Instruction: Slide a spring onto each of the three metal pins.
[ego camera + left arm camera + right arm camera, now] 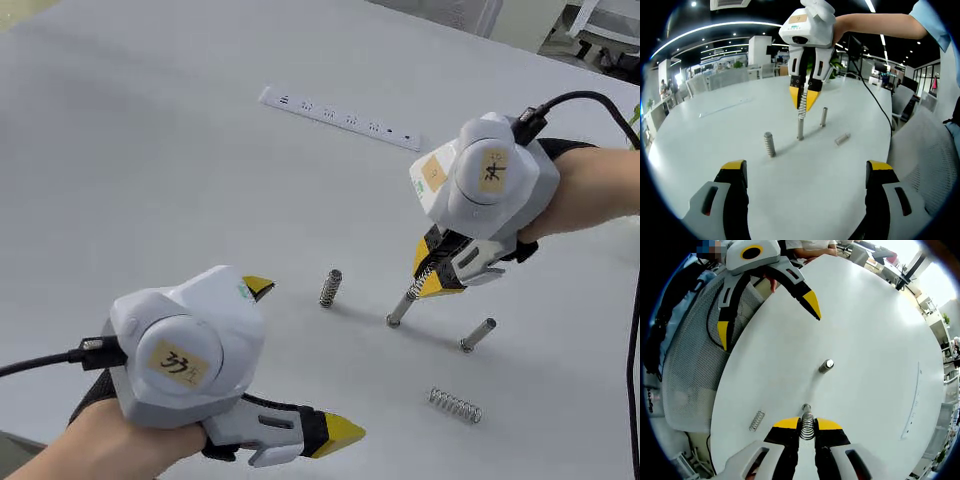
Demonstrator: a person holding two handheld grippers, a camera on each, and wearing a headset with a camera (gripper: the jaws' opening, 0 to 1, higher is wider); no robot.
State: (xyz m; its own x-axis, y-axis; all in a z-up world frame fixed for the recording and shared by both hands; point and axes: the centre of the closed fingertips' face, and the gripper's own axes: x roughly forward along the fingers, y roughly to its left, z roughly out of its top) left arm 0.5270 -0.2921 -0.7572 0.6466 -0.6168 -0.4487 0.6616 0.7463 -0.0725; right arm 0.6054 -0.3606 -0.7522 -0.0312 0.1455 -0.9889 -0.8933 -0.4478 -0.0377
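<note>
Three metal pins stand on the white table (150, 150). The left pin (330, 288) (770, 144) (826, 366) wears a spring. My right gripper (428, 282) (805, 97) (808, 424) is shut on a second spring (421, 281) (801, 104) (807, 423), held just above the middle pin (400, 310) (800, 129) (806, 407), its lower end at the pin's top. The right pin (478, 334) (824, 116) is bare. A third spring (455, 405) (842, 138) (756, 421) lies loose on the table. My left gripper (300, 360) (806, 170) (767, 320) is open and holds nothing, near the table's front.
A white power strip (340, 117) (722, 107) lies across the far part of the table. The right gripper's black cable (632, 350) trails off to the right. A mesh office chair (700, 355) stands at the table's near edge.
</note>
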